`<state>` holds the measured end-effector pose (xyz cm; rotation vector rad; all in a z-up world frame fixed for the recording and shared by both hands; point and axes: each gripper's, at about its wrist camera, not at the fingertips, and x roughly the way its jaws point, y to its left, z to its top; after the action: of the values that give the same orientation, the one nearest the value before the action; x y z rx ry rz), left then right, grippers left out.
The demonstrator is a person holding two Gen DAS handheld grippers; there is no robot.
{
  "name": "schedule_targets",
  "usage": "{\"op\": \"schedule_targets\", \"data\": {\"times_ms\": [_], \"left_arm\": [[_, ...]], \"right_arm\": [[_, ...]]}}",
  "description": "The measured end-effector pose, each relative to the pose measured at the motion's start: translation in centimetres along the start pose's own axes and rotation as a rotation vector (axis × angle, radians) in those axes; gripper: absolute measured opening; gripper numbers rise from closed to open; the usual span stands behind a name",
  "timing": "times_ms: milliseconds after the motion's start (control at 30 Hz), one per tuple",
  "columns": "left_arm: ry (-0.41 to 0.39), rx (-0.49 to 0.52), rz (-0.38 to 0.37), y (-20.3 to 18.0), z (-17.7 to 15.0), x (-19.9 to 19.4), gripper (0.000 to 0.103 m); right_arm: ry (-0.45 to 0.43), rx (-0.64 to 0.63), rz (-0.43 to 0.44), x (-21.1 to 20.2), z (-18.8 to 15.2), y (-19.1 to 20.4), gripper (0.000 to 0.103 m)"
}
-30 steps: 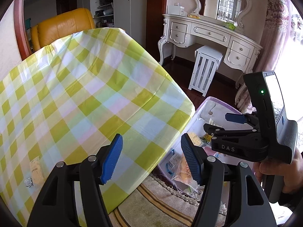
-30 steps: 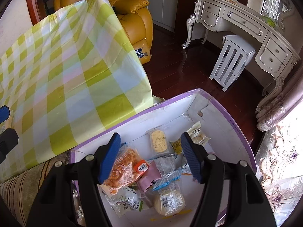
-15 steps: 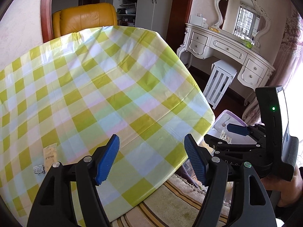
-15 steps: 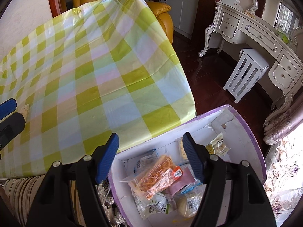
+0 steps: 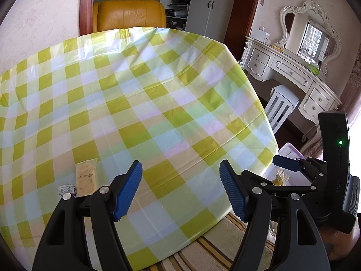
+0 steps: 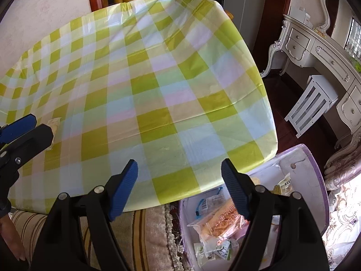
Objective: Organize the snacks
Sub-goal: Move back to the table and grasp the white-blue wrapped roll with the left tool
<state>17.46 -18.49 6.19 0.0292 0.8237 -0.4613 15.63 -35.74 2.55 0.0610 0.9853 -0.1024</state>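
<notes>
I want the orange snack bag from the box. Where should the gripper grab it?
Probably from above, by the middle of the orange snack bag: it lies flat on top of the pile in the purple box, so the right gripper, jaws open, can pinch across its narrow width.

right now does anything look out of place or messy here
One snack packet lies alone on the checked tablecloth, while the other snacks sit jumbled in the purple-rimmed box on the floor beside the table. Nothing looks spilled or damaged.
</notes>
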Motion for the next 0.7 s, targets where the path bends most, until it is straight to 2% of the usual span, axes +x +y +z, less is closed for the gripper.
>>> {"op": "schedule_targets", "data": {"times_ms": [500, 700], "left_arm": [[0.013, -0.11, 0.062, 6.1, -1.2, -0.2, 0.069], [0.021, -0.192, 0.101, 10.3, -1.9, -0.3, 0.068]], "right_arm": [[0.001, -0.071, 0.095, 1.1, 1.2, 6.1, 0.077], [0.004, -0.096, 0.143, 1.8, 1.6, 8.3, 0.077]]}}
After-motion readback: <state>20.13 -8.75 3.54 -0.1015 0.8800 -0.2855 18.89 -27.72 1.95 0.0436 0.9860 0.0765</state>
